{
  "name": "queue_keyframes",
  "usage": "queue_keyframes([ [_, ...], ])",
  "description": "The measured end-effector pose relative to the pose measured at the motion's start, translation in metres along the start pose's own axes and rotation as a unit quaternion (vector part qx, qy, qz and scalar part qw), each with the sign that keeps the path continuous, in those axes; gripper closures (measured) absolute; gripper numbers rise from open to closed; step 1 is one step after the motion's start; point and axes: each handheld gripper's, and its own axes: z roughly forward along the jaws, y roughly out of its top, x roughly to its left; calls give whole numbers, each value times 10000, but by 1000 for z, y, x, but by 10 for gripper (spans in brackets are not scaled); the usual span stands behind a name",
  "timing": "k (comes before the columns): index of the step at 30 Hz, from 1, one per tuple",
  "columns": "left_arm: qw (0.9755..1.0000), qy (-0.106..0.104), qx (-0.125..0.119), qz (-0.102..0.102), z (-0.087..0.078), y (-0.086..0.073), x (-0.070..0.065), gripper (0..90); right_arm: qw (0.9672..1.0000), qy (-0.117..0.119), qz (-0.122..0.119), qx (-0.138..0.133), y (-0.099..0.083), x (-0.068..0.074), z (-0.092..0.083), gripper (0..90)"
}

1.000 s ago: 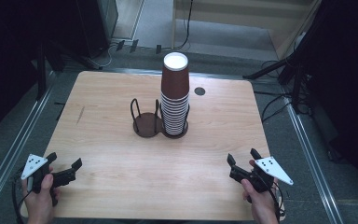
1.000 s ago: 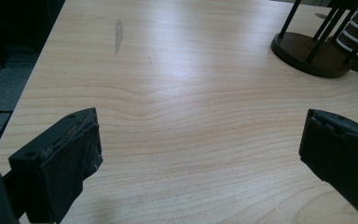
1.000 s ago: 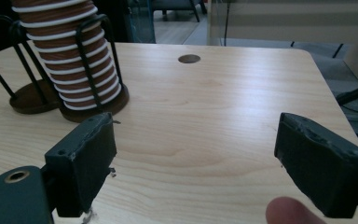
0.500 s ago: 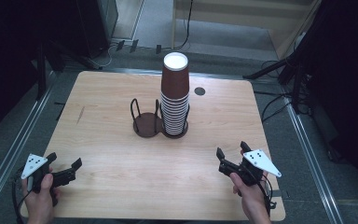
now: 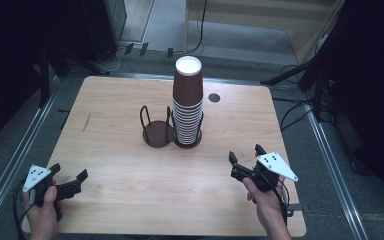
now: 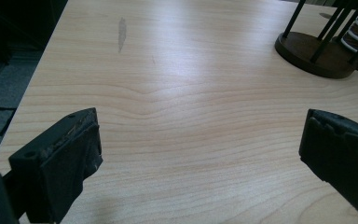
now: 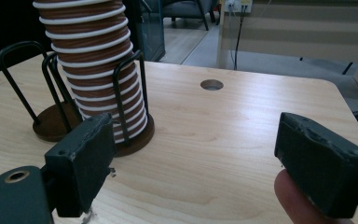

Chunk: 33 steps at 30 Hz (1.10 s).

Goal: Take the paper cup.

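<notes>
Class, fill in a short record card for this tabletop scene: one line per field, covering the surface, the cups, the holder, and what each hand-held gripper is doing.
Surface: light wooden table with a round hole near its far edge
Cups: tall stack of brown paper cups, upside down, white rims showing
Holder: double wire cup holder; the stack stands in one ring, the other ring is empty
Left gripper: open, holding nothing, near the table's front left corner
Right gripper: open, holding nothing, pointed toward the cup stack
</notes>
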Motion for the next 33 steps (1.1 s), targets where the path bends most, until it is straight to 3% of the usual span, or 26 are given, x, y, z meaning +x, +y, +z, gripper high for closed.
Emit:
queue_keyframes([
  [19,9999,54,-51,75,-1,-1,-2,0,9997,149,-169,-106,28,30,25,120],
  [33,9998,122,-76,106,-1,-1,-4,0,9997,230,-16,-76,45,45,47,121],
])
